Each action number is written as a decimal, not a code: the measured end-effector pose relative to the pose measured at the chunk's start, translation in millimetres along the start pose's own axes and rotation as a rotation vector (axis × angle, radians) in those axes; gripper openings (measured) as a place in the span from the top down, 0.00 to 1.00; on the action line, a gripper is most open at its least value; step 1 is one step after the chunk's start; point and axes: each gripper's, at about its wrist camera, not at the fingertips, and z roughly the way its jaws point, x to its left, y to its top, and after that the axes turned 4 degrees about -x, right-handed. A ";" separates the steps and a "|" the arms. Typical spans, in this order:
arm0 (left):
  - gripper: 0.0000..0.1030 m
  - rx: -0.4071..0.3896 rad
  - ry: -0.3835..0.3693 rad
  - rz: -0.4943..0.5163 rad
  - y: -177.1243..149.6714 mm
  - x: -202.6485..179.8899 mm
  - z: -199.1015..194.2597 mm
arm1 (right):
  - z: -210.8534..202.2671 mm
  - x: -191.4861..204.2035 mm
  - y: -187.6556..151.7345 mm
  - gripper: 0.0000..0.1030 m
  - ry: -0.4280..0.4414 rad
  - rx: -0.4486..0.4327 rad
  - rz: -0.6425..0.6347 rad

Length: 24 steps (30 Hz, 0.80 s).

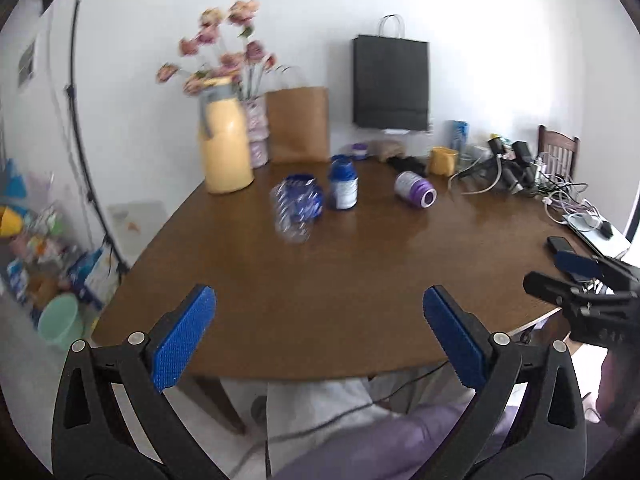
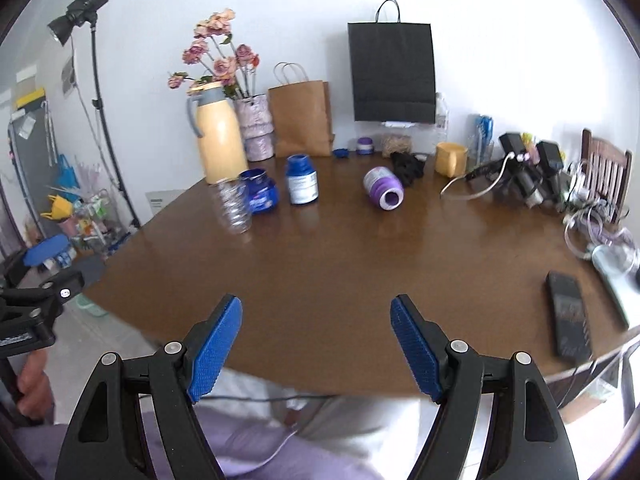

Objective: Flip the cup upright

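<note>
Both the left gripper (image 1: pixel 320 336) and right gripper (image 2: pixel 316 344) gape empty at the near table (image 2: pixel 340 280) edge; the tipped purple cup (image 2: pixel 383 189) is best grasped across its sidewall, then rotated mouth-up.

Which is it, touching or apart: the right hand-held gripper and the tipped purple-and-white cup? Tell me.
Apart. In the right wrist view, the right hand-held gripper sits open at the near table edge, with bare brown wooden table between it and the purple-and-white cup lying on its side.

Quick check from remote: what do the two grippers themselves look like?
Both match: the left gripper and right gripper have black plastic finger arms with slotted cutouts and silver pivot rivets, each tipped with a blue textured pad. No cables or markings are visible on them.
</note>
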 end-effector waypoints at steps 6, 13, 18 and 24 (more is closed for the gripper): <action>0.00 0.008 0.020 -0.023 -3.5 4.1 3.5 | 6.5 20.5 -14.1 0.22 -0.003 0.030 -0.030; 0.00 0.021 0.021 -0.019 -6.1 4.3 3.5 | 4.4 6.9 -13.0 0.22 0.012 0.025 0.037; 0.00 0.024 0.024 -0.009 -5.4 1.4 4.2 | 5.9 5.6 -13.9 0.22 0.008 0.030 0.046; 0.00 0.019 0.026 -0.011 -5.5 -1.0 3.2 | 2.8 2.2 -12.1 0.22 0.013 0.011 0.061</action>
